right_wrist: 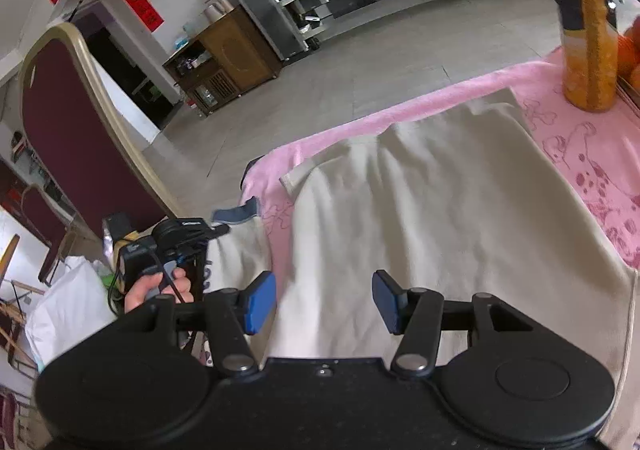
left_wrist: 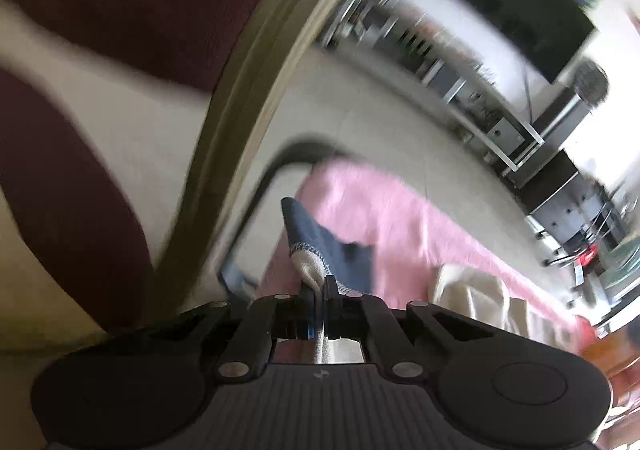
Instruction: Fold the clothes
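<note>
Two grippers are in our hands over the pink towel [right_wrist: 580, 138] that covers the table. We use that towel as our landmark.

Our left gripper [left_wrist: 319, 287] is clenched on a corner of the cream garment [right_wrist: 432, 210], at a sleeve end with a blue cuff [left_wrist: 316, 234]. The pinched cloth runs between the closed jaws and back toward the camera. In the right wrist view this gripper [right_wrist: 218, 230] sits off the towel's left end, beside the table's edge, with our left hand [right_wrist: 158, 290] wrapped round its handle and a cable trailing over the fingers. The blue cuff [right_wrist: 236, 213] lies just at the towel's left corner there.

Our right gripper [right_wrist: 324, 300] hangs released above the near part of the garment, its blue pads [right_wrist: 262, 302] standing apart with nothing pressed between them. Whether the pads touch the cloth below we cannot tell.

Most of the garment lies spread flat over the middle of the towel, with soft wrinkles running toward its far edge; its left part droops off the towel toward our left gripper.

At the towel's far right corner stands an orange and black plush toy [right_wrist: 588, 22], upright, with oranges [right_wrist: 630, 50] just beside it. Left of the towel, off the table, stands a maroon chair back [right_wrist: 76, 138] with a pale frame. The left wrist view is heavily blurred.
</note>
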`<state>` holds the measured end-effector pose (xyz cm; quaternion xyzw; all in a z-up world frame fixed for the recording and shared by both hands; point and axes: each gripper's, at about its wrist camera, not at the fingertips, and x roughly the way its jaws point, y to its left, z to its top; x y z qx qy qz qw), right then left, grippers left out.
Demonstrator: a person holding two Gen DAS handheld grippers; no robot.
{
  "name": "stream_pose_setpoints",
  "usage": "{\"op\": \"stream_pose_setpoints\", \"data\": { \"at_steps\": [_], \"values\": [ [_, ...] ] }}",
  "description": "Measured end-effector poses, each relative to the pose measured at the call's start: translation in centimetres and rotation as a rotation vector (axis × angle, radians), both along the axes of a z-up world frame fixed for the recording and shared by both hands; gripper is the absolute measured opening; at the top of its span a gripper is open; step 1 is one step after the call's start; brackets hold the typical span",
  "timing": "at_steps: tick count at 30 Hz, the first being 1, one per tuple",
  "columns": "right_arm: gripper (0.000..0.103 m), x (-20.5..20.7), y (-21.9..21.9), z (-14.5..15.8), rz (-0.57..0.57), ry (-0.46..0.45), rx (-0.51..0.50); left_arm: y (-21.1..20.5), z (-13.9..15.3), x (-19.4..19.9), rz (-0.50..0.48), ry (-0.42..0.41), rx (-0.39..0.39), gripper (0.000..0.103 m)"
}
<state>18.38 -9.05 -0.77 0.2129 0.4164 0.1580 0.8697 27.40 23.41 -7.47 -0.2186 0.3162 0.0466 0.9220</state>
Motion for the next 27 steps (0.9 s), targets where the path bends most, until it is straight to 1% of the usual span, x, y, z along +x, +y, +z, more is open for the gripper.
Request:
{"op": "stream_pose_setpoints", "data": {
  "at_steps": [2, 4, 5, 8, 12, 15, 17, 18, 21, 23, 24, 25, 26, 27],
  "values": [
    [0.052, -1.0, -0.2, 0.7, 0.006, -0.015, 0.011, -1.5, 3.4, -2.0, -0.028, -0.093, 0.091, 0.001],
    [0.052, -2.4, -0.4, 1.7, 0.011, -0.042, 0.017, -3.0, 7.2, -5.0, -0.054, -0.192, 0.151, 0.001],
    [0.052, -3.1, -0.6, 2.2, 0.011, -0.054, 0.023, -3.8, 9.3, -6.8, -0.063, -0.246, 0.167, 0.001],
    [0.052, -5.3, -1.3, 3.8, 0.013, -0.083, 0.045, -3.4, 14.1, -12.9, -0.069, -0.395, 0.175, 0.001],
    [0.052, -8.3, -2.2, 6.0, 0.011, -0.129, 0.085, -0.9, 18.5, -22.1, -0.022, -0.540, 0.214, 0.001],
    [0.052, -9.8, -2.0, 7.3, 0.027, -0.144, 0.113, 1.4, 19.8, -27.1, 0.027, -0.590, 0.256, 0.002],
    [0.052, -10.5, -1.1, 7.7, 0.060, -0.147, 0.132, 3.0, 19.7, -28.8, 0.063, -0.590, 0.297, 0.002],
    [0.052, -10.8, -0.5, 7.9, 0.080, -0.148, 0.140, 3.8, 19.2, -29.1, 0.086, -0.579, 0.317, 0.002],
    [0.052, -11.4, 2.0, 7.7, 0.155, -0.132, 0.144, 7.0, 15.8, -29.2, 0.189, -0.487, 0.298, 0.004],
    [0.052, -11.6, 3.2, 7.3, 0.200, -0.101, 0.140, 9.7, 12.7, -28.9, 0.292, -0.373, 0.245, 0.006],
    [0.052, -11.7, 3.8, 7.0, 0.221, -0.081, 0.139, 10.7, 11.5, -29.1, 0.325, -0.329, 0.213, 0.006],
    [0.052, -11.7, 4.2, 6.8, 0.239, -0.063, 0.140, 11.6, 10.5, -29.4, 0.354, -0.288, 0.180, 0.008],
    [0.052, -11.8, 4.0, 6.9, 0.244, -0.051, 0.153, 12.5, 9.5, -29.7, 0.383, -0.247, 0.147, 0.017],
    [0.053, -11.9, 3.7, 7.0, 0.247, -0.043, 0.165, 12.9, 9.5, -30.6, 0.404, -0.244, 0.136, 0.019]
  ]
}}
